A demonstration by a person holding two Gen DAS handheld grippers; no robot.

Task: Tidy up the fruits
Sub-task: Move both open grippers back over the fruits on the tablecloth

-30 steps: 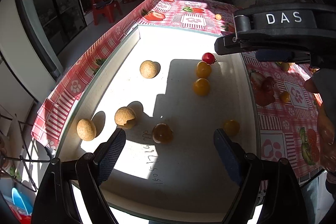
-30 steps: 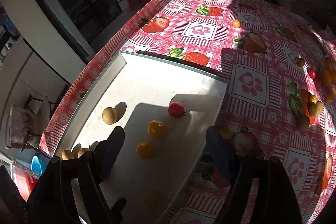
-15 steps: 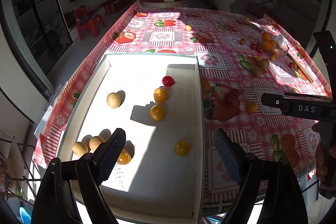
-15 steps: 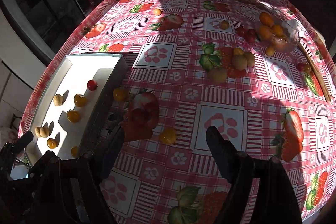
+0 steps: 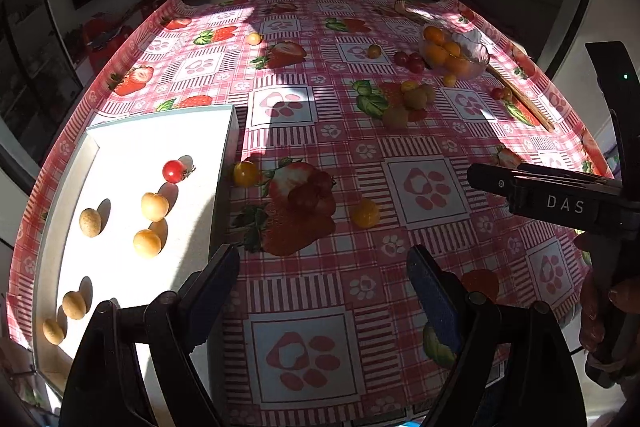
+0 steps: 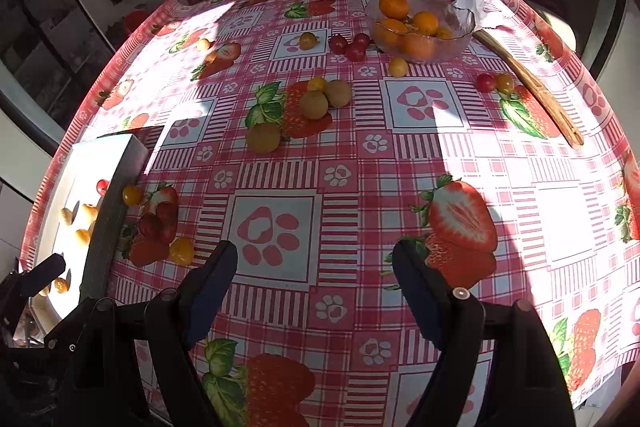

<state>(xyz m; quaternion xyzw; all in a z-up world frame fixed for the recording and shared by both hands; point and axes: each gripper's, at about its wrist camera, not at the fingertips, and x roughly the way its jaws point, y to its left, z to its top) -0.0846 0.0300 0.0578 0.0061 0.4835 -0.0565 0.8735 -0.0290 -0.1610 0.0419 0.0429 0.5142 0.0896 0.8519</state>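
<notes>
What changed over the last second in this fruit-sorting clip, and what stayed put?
Both claws pulled back and swung right, away from the white tray toward the open tablecloth; the glass bowl of oranges came into view. The left claw and right claw remain open and empty; nothing was gripped or released. The red tomato and the other tray fruits kept their places.

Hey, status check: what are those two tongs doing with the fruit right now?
Left tongs open, empty. Right tongs open, empty, above the tablecloth. White tray holds some fruit; yellow tomato loose outside it. Nothing blocking.
</notes>
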